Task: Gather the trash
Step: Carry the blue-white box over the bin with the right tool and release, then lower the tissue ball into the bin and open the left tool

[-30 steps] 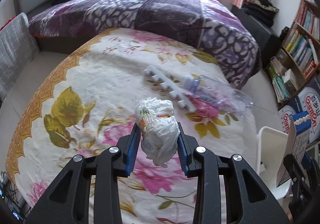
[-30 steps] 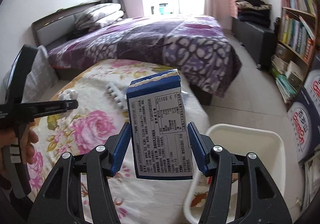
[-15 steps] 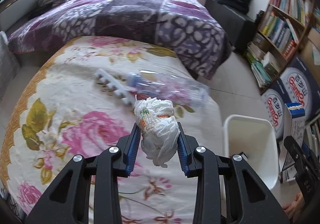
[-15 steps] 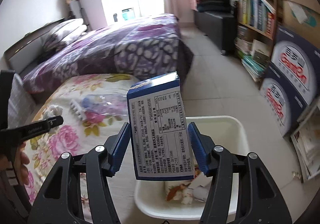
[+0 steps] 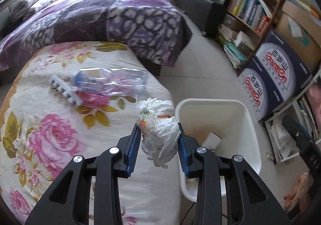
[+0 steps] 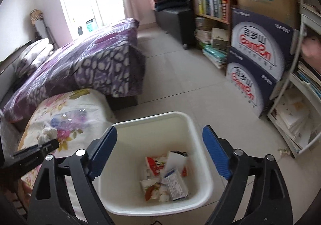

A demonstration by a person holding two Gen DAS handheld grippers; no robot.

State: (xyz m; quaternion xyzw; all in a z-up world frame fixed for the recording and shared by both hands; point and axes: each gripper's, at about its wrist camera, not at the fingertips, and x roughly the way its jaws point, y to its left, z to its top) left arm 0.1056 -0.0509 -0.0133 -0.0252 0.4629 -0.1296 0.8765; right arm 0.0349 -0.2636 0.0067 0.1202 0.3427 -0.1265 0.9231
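My left gripper (image 5: pixel 158 145) is shut on a crumpled white tissue wad (image 5: pixel 157 124), held over the edge of the flowered bed cover next to the white bin (image 5: pixel 251 124). A clear plastic bottle (image 5: pixel 112 83) and a white toothed plastic strip (image 5: pixel 65 91) lie on the flowered cover (image 5: pixel 50 124). My right gripper (image 6: pixel 159 152) hangs above the white bin (image 6: pixel 202 156), its jaws opening with nothing between them. The blue-and-white carton (image 6: pixel 176 184) lies in the bin among other wrappers. The left gripper with the tissue wad (image 6: pixel 47 134) shows at the left of the right wrist view.
A bed with a purple patterned quilt (image 5: pixel 90 18) stands behind. Bookshelves (image 5: pixel 252 10) and stacked printed boxes (image 6: pixel 258 64) line the right wall. Tiled floor (image 6: pixel 180 84) lies between bed and shelves. A person's hand (image 5: pixel 301 190) holds the right gripper's handle.
Both grippers swung right toward the bin. My right gripper opened and the blue-and-white carton dropped into the bin. My left gripper kept its hold on the tissue wad.
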